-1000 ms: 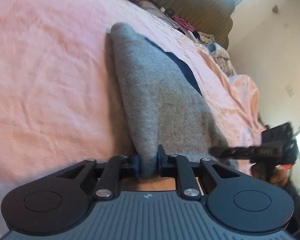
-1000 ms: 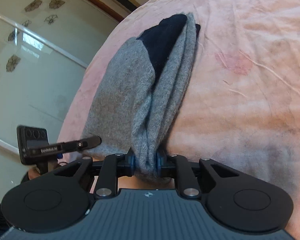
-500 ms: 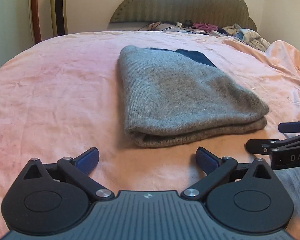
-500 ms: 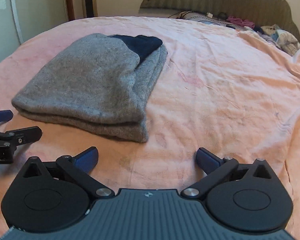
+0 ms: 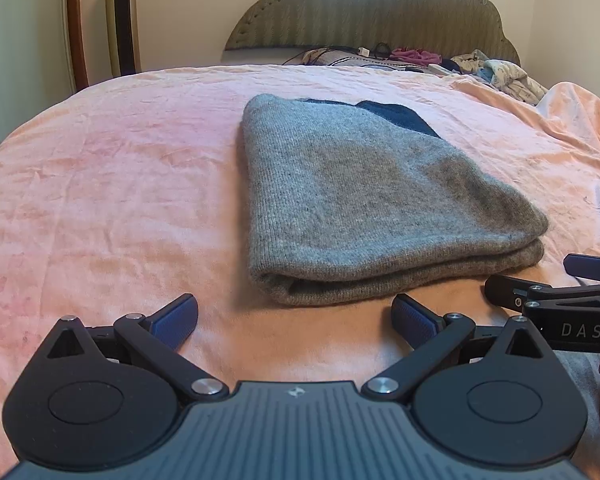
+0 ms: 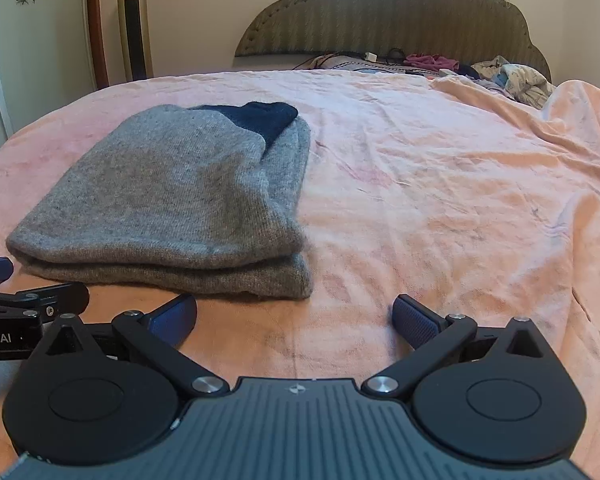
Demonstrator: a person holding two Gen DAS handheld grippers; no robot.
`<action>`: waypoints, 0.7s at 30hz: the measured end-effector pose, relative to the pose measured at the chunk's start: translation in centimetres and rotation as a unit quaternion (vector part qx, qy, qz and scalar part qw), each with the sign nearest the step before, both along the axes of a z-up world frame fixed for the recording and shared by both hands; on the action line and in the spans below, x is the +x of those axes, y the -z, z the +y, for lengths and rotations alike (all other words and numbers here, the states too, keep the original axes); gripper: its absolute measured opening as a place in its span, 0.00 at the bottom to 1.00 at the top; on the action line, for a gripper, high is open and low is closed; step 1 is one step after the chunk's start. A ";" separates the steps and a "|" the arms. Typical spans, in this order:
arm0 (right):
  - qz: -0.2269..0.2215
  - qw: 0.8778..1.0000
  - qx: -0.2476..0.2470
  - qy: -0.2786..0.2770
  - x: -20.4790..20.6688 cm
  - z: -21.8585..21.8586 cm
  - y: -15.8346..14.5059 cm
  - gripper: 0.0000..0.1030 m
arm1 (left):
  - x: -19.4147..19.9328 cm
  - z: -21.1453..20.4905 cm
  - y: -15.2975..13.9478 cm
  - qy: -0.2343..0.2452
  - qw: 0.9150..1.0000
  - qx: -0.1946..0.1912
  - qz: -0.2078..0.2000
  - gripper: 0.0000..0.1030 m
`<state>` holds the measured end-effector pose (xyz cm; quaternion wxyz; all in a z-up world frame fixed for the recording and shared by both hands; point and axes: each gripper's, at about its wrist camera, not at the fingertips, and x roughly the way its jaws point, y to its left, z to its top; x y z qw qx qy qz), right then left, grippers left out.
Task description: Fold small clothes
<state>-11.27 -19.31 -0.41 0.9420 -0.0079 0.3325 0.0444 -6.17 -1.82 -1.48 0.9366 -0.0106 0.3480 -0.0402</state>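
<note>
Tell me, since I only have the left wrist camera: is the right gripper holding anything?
Observer: No. The right gripper is open. Its jaws have just been opening, and only pink blanket shows between them.
Operator: How does the garment's right side look?
Observer: The gray sweater shows two stacked layers there, with their edges roughly lined up at the near corner.
Operator: And the dark bit at the far end?
Observer: The navy part sticks out from under the top gray layer and lies on the lower one.
</note>
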 end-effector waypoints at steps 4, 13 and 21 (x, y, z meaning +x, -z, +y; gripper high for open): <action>0.000 1.000 0.000 0.000 0.1 0.0 0.0 1.00 | 0.0 0.1 0.0 0.000 1.000 -0.001 -0.001 1.00; -0.001 1.000 0.001 0.000 -0.1 0.0 0.0 1.00 | -0.3 0.4 0.0 0.000 1.000 -0.011 -0.005 1.00; -0.001 1.000 0.001 0.001 -0.1 0.0 0.0 1.00 | -0.3 0.5 0.0 0.001 1.000 -0.014 -0.006 1.00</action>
